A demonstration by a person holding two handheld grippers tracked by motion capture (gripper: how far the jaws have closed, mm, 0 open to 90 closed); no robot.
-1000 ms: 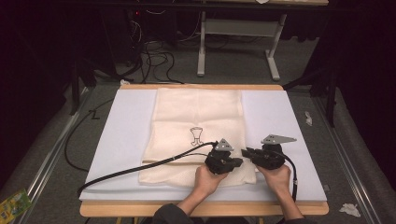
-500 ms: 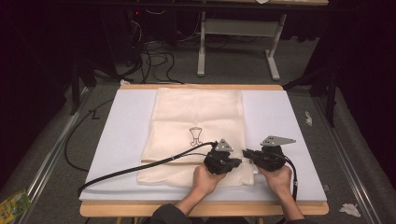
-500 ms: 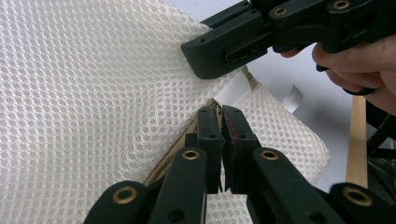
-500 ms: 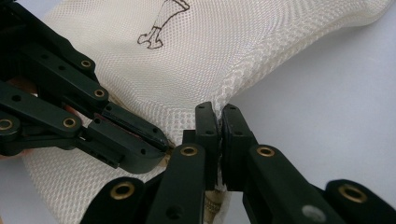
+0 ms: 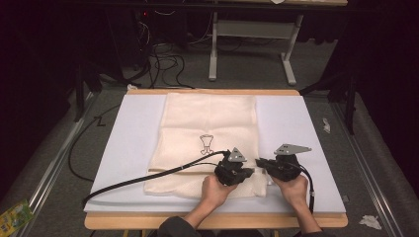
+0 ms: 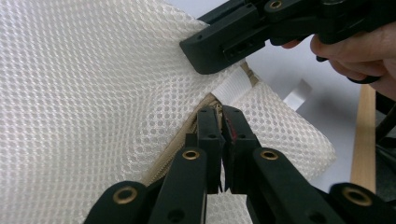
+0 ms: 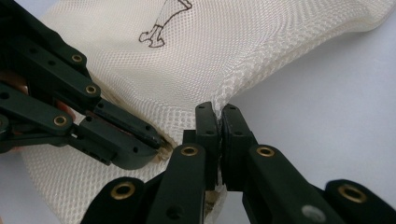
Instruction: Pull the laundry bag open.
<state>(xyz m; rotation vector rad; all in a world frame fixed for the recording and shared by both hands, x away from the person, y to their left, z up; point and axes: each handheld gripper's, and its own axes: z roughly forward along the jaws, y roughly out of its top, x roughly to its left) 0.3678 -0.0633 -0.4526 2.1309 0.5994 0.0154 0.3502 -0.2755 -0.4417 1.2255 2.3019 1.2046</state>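
so the mesh laundry bag (image 5: pixel 210 143) lies flat on the white mat (image 5: pixel 133 143) that covers the surface, its zipper edge toward the person and its small printed emblem (image 5: pixel 206 143) near the middle. beside that near edge of the bag, both pairs of tongs are already in place. the left tongs (image 6: pixel 219 122) are closed tight on the tan zipper (image 6: pixel 180 142) of the bag, just below a white fabric tab (image 6: pixel 232 87); whether they pinch the zipper pull itself or only the tape i cannot tell. the right tongs (image 7: pixel 218 116) have just been closing and now clamp the bag's stitched seam (image 7: pixel 229 88) at its near corner, mesh between the pads. in the high view the left hand (image 5: pixel 216 190) and the right hand (image 5: pixel 292 190) sit close together at that same corner of the bag.

judging from this, the gripping stage is done: one side anchors the bag, the other has the zipper. the zipper looks closed along the stretch that shows, so the actual pull along the bag's edge seems still to come. nothing lies inside or next to the bag yet.
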